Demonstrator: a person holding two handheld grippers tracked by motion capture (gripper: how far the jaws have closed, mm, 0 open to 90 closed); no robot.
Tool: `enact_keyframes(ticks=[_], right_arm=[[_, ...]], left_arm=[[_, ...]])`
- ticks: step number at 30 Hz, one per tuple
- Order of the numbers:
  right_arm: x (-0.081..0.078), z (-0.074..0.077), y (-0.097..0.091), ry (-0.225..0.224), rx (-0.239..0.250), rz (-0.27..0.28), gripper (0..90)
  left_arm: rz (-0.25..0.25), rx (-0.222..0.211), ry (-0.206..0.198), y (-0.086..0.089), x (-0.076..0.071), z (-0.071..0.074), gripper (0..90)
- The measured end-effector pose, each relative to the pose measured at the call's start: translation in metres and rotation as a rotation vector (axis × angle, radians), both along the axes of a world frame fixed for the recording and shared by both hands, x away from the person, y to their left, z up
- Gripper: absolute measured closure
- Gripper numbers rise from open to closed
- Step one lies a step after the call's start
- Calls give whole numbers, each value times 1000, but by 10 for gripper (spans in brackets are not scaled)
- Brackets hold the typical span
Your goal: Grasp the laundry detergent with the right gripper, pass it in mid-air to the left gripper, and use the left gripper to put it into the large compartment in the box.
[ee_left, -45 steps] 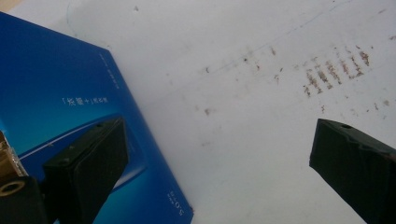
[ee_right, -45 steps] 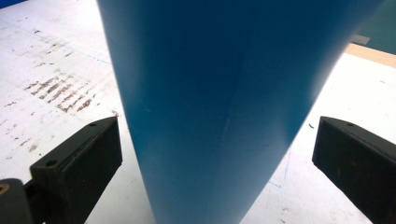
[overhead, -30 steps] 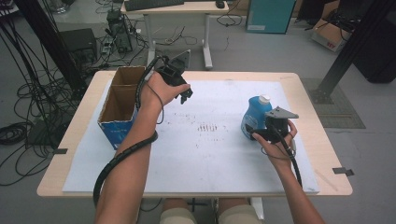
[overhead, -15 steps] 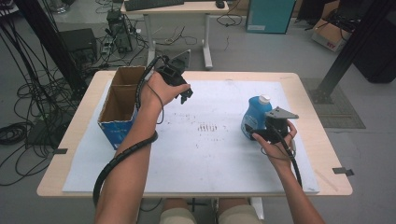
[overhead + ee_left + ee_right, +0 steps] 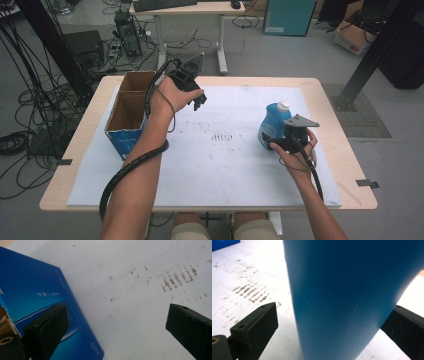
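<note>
A blue bottle (image 5: 272, 125) with a white cap stands upright on the right half of the white sheet (image 5: 225, 165). My right gripper (image 5: 278, 143) is at its lower body, open, one jaw on each side. In the right gripper view the bottle (image 5: 347, 290) sits between the jaws of that gripper (image 5: 332, 327); the left jaw stands a little off it and the right jaw is partly hidden behind it. My left gripper (image 5: 196, 98) hangs open above the sheet, just right of a cardboard box (image 5: 120, 142). The left gripper (image 5: 117, 327) holds nothing, and the box's blue side (image 5: 37, 290) lies beside its left jaw.
The open-topped box has two compartments and stands at the table's left rear. Brown scuff marks (image 5: 222, 136) stain the middle of the sheet. Cables (image 5: 20, 140) and equipment lie on the floor left of the table, and a second desk (image 5: 190, 10) stands behind it.
</note>
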State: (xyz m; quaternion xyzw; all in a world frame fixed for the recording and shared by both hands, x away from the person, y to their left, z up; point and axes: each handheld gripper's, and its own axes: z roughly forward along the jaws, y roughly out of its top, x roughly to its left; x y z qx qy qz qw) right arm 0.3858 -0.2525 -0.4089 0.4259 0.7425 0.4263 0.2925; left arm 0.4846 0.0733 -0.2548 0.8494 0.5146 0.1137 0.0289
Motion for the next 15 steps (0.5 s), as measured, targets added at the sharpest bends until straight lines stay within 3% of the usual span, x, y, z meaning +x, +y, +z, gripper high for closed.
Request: enact_keyframes(ticks=[15], right_arm=[[0,-1,1,7,17,-1,47]], left_arm=[[-4,3,-3,0,-1,2,51]])
